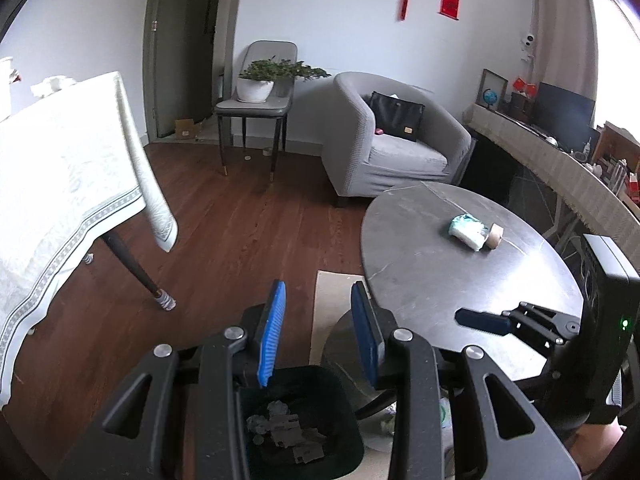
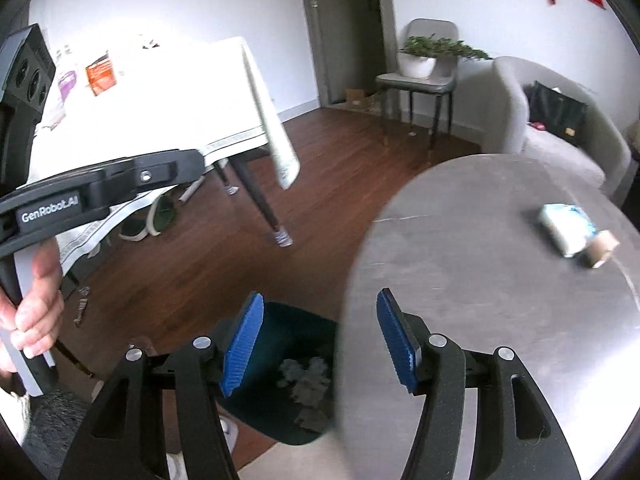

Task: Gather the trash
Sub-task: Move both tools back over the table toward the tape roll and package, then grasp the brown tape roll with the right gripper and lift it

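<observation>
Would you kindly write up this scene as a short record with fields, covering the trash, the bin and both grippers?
Bin: dark green plastic bin on the floor beside the table, holding crumpled grey scraps
Table: round grey stone-look table
Left on table: crumpled white-and-teal wrapper touching a brown cardboard roll
Left gripper: open, empty, above the bin
Right gripper: open, empty, at the table's edge
</observation>
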`<control>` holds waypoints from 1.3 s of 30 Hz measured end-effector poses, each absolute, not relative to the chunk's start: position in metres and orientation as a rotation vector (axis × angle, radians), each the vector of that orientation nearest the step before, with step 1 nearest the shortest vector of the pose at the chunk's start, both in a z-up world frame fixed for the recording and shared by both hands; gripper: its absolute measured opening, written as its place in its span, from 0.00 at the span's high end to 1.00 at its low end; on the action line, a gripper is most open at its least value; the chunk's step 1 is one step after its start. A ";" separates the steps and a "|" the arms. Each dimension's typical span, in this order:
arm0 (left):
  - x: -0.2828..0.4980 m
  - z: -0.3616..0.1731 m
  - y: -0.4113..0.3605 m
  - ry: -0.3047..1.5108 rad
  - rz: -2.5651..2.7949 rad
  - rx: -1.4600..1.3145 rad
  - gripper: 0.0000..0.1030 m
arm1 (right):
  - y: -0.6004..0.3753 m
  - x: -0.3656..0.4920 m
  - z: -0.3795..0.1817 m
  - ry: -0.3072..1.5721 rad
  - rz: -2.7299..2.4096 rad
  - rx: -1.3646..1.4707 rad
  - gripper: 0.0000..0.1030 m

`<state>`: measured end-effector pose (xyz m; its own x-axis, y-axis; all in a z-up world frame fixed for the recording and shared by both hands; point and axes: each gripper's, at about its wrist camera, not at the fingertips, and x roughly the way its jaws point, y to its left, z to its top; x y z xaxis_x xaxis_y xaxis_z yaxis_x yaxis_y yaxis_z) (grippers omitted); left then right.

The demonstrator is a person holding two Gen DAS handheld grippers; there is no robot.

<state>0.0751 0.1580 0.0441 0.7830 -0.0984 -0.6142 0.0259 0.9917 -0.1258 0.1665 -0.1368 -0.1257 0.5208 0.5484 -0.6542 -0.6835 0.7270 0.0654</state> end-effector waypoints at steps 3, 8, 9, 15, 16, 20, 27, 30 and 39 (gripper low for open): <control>0.084 0.044 0.145 0.671 -0.082 -0.094 0.60 | -0.152 0.179 -0.123 0.692 0.713 -0.212 0.34; 0.103 0.042 0.128 0.679 -0.112 -0.074 0.49 | -0.178 0.197 -0.121 0.685 0.671 -0.206 0.32; 0.108 0.041 0.125 0.683 -0.119 -0.071 0.48 | -0.185 0.203 -0.121 0.685 0.660 -0.205 0.32; 0.134 0.036 0.098 0.691 -0.179 -0.023 0.34 | -0.218 0.227 -0.116 0.681 0.610 -0.192 0.24; 0.136 0.034 0.095 0.691 -0.185 -0.016 0.32 | -0.222 0.231 -0.115 0.682 0.603 -0.191 0.23; 0.156 0.030 0.085 0.699 -0.203 0.001 0.26 | -0.241 0.250 -0.111 0.687 0.572 -0.192 0.21; 0.190 0.025 0.071 0.714 -0.258 -0.007 0.19 | -0.276 0.281 -0.108 0.693 0.527 -0.217 0.17; 0.202 0.020 0.065 0.722 -0.282 -0.009 0.18 | -0.290 0.295 -0.111 0.709 0.511 -0.222 0.17; 0.227 0.007 0.054 0.765 -0.316 -0.027 0.16 | -0.289 0.328 -0.120 0.775 0.563 -0.269 0.17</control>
<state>0.2272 0.0535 0.0068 0.6766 -0.2906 -0.6766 0.2713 0.9526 -0.1378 0.3279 -0.2892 -0.1205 0.5774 0.3790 -0.7231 -0.5707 0.8208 -0.0255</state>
